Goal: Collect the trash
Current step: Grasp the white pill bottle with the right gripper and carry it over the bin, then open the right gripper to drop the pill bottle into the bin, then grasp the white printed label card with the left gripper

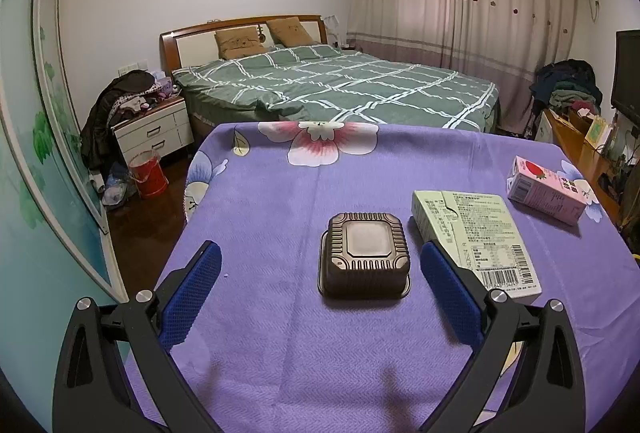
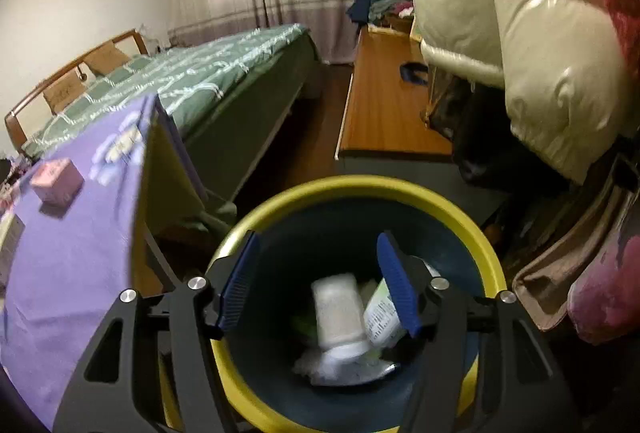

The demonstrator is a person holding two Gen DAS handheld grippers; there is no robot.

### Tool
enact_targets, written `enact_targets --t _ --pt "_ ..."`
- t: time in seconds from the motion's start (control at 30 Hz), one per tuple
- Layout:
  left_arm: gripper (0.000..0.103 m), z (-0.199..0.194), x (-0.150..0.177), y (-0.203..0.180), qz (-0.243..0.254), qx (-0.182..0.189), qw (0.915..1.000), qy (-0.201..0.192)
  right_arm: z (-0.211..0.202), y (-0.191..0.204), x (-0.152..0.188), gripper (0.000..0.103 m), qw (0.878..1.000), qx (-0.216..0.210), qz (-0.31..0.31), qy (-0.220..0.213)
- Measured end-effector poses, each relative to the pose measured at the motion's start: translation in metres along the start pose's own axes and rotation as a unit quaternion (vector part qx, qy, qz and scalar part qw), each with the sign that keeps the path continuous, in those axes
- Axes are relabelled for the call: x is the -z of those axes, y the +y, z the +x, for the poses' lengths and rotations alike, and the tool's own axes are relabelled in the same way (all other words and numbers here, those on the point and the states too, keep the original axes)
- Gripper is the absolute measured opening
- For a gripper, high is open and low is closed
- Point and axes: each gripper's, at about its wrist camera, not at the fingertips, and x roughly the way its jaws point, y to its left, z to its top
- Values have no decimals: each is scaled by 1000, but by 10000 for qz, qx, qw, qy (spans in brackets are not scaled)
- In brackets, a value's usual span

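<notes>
My left gripper [image 1: 320, 249] hangs open over the purple tablecloth [image 1: 280, 201]. An upturned dark brown plastic container [image 1: 365, 260] sits just ahead, between the fingers' line, untouched. To its right lie a flat pale green box [image 1: 476, 237] and a pink carton [image 1: 546, 191], which also shows in the right wrist view [image 2: 56, 179]. My right gripper [image 2: 318, 235] stands open above a yellow-rimmed bin [image 2: 360, 185]. A blurred white cup [image 2: 338, 313] is inside the bin below the fingers, clear of the pads, on top of other wrappers [image 2: 382, 315].
The bin stands on the floor off the table's right edge. A bed [image 1: 340, 81] lies beyond the table. A nightstand [image 1: 154, 131] and red bucket [image 1: 147, 173] are at the left. A wooden bench [image 2: 384, 101] and a cream puffy jacket [image 2: 520, 33] are right of the bin.
</notes>
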Motion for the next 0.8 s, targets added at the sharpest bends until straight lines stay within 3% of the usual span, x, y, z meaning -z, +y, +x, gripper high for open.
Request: enact_targets --t 0.07,0.13,0.2,0.4,0.63,0.8 --pt "98 0 0 -1 11 -3 10000 1 -9 15 -11 59 9996 -219 -5 -190" --pt "98 0 1 -1 43 -5 10000 -9 -16 38 -23 64 9982 -114 -340 -472" --pt "98 0 2 -1 43 24 10000 4 -23 61 -38 67 9958 -622 -271 -617" --pt "98 -2 3 -4 114 52 9999 -2 -32 137 -63 68 9867 -1134 -597 -1003" --pt "98 -5 3 -19 270 257 9993 21 -14 180 -50 67 9835 -1230 -1043 -824" --pt "98 -5 0 -50 380 955 9936 466 -5 184 -41 68 9840 -1241 -1115 -628"
